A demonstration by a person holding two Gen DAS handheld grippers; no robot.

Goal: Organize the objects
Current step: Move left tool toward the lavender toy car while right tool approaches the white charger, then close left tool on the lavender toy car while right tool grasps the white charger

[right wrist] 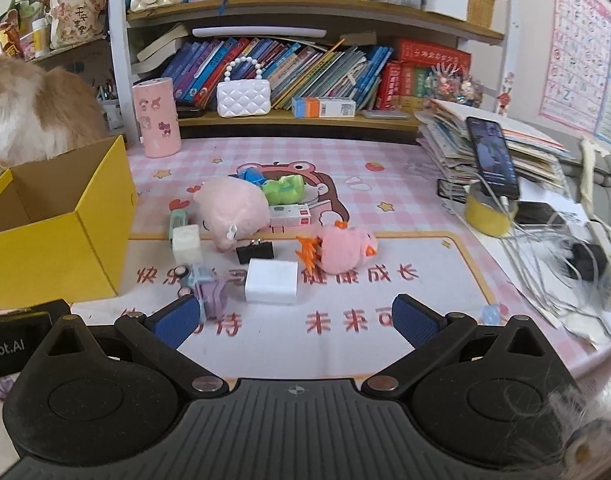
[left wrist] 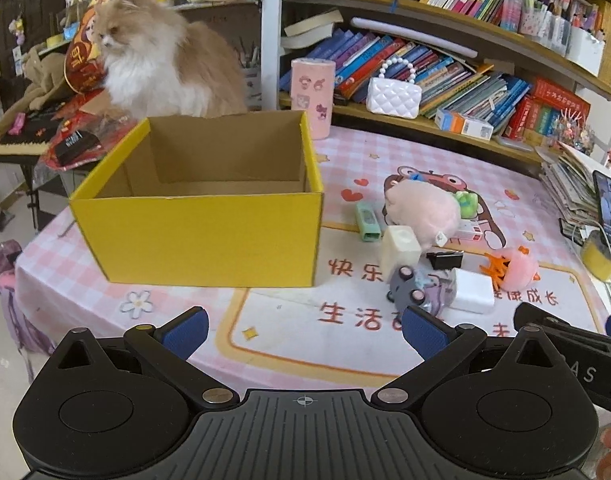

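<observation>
1. You are holding the left gripper (left wrist: pixel 303 334) low over the near edge of the bench (left wrist: pixel 289 344), its jaws spread wide and gripping nothing.
2. You are holding the right gripper (right wrist: pixel 297 320) beside it, jaws likewise wide apart and empty.
3. The yellow cardboard box (left wrist: pixel 201 228) is sitting open at the left, with a fluffy cat (left wrist: pixel 161 60) sitting just behind it.
4. The clutter is lying right of the box: a pink plush pig (right wrist: pixel 231 208), a pink plush chick (right wrist: pixel 345 248), a white charger block (right wrist: pixel 271 280) and a black binder clip (right wrist: pixel 255 251).
</observation>
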